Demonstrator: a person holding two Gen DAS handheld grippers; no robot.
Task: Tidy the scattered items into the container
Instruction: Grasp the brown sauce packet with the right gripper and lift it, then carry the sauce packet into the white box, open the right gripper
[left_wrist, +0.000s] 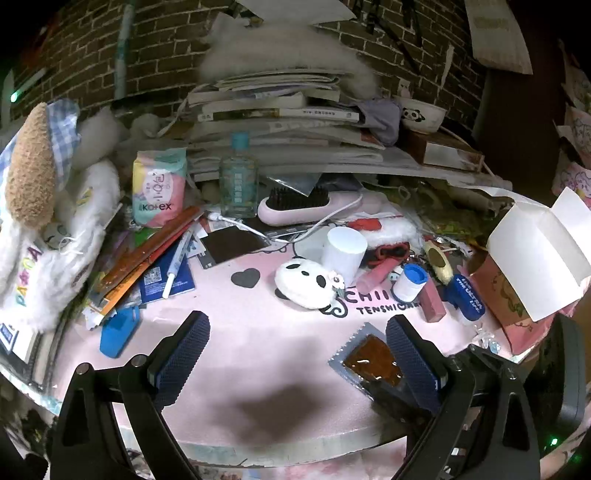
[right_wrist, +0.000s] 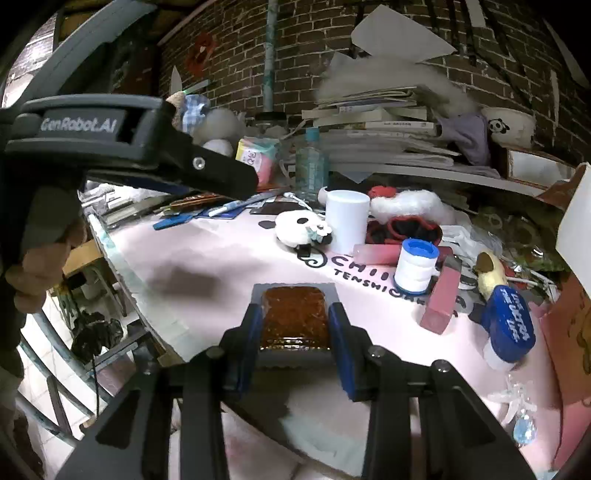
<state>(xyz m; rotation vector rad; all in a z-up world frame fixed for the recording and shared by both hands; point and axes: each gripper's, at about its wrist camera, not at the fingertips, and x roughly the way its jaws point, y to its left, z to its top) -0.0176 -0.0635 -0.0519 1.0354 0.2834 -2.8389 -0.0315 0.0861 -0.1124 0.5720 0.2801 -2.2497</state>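
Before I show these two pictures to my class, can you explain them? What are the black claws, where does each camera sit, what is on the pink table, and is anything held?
A person holds two hand-held grippers, each with a camera looking along its fingers. One picture is from the left gripper, open over the pink table. The other is from the right gripper, its blue pads against the sides of a brown sauce packet. Nearby lie a panda plush, a white cup, a thread spool and an open white box.
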